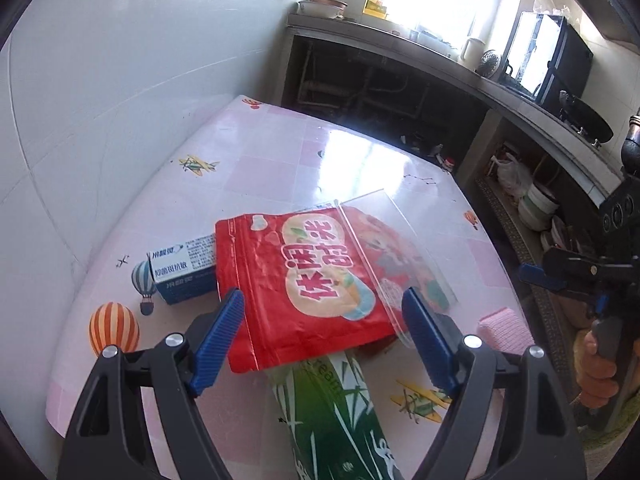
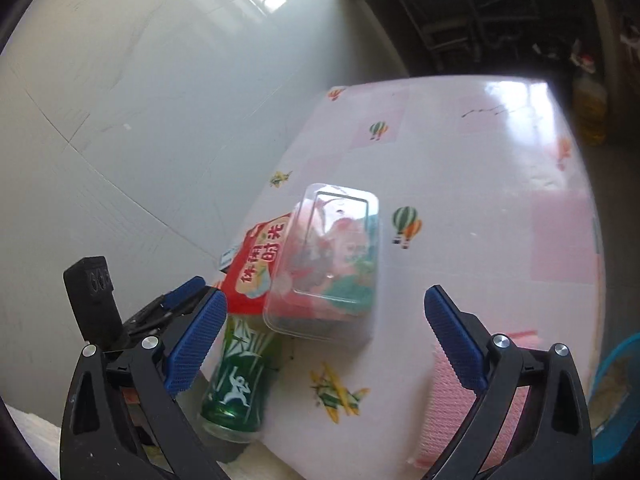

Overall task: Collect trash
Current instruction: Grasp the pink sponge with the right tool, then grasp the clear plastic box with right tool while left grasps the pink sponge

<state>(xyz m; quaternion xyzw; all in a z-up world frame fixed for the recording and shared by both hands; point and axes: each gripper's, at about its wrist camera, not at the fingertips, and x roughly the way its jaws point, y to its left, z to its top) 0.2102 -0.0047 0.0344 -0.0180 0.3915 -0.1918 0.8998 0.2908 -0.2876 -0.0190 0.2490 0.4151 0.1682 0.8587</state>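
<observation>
A red snack bag [image 1: 304,280] lies on the pink table [image 1: 280,160], partly under a clear plastic box [image 1: 396,248]. A small blue-and-white carton [image 1: 182,272] sits left of the bag. A green bottle [image 1: 332,412] lies under the bag's near edge. My left gripper [image 1: 324,340] is open, its blue pads either side of the bag's near end. My right gripper [image 2: 324,344] is open, above the table near the clear box [image 2: 332,260], the bag [image 2: 256,268] and the green bottle [image 2: 240,380]. The right gripper also shows in the left wrist view [image 1: 560,276].
A pink cloth [image 2: 472,400] lies at the table's near right edge, also in the left wrist view [image 1: 506,328]. A white tiled wall [image 1: 120,100] borders the table's left. A blue bin [image 2: 616,396] stands right of the table. Kitchen counters [image 1: 480,80] run behind.
</observation>
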